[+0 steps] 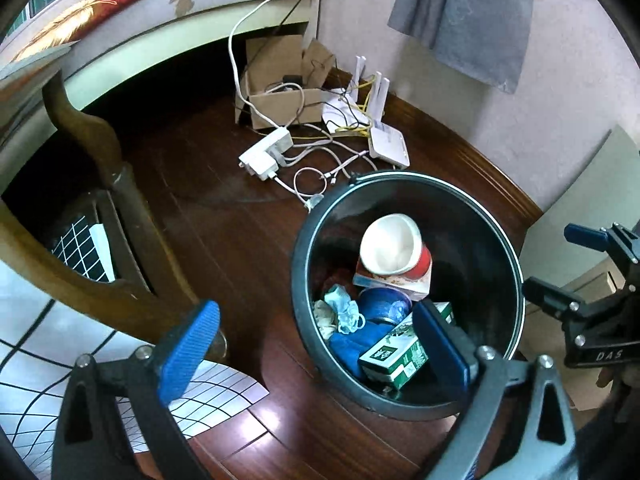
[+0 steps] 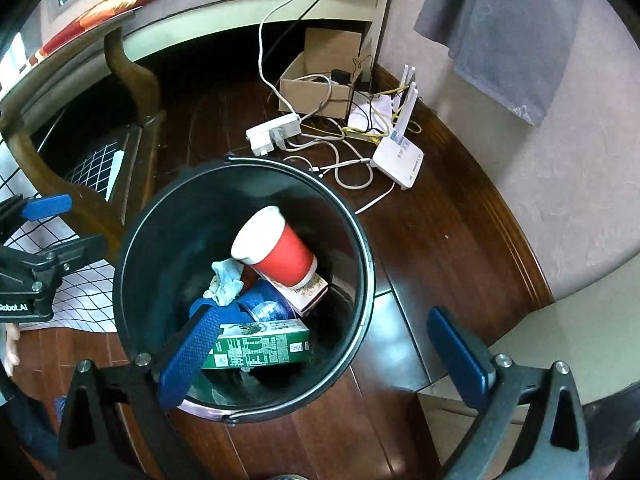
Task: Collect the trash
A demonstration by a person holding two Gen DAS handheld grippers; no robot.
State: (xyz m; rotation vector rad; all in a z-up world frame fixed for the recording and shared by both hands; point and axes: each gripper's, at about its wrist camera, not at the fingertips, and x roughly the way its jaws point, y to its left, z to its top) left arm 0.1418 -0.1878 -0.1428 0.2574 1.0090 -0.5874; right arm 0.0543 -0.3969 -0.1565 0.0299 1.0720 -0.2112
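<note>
Left gripper: mine, jaws spread wide, nothing between the ribbed blue pads. One pad hangs over bare floor, the other over the near rim of the bin.

Right gripper: mine, jaws likewise spread wide and empty. Its left pad overlaps the bin mouth; its right pad stands clear over floor and a pale tile edge.

Bin: round, dark, smooth-walled, thin pale rim, standing on the floor between both grippers. Open room above its mouth.

Contents, all lying inside the bin:
- Paper cup, red outside, white inside, tipped on its side atop a white printed box.
- Green carton, rectangular, glossy, lying flat nearest me.
- Blue cloth, soft, bunched at the bottom.
- Pale crumpled mask or tissue; which one, I cannot tell.
- Blue round item, partly hidden.

Floor: dark polished wood planks, clear around the bin's left side.

Beyond: white power strip, tangled cables, white router with upright antennas, open cardboard box by the wall. Curved wooden furniture leg and gridded white sheet to the left. Grey cloth hanging on a textured pale wall.
</note>
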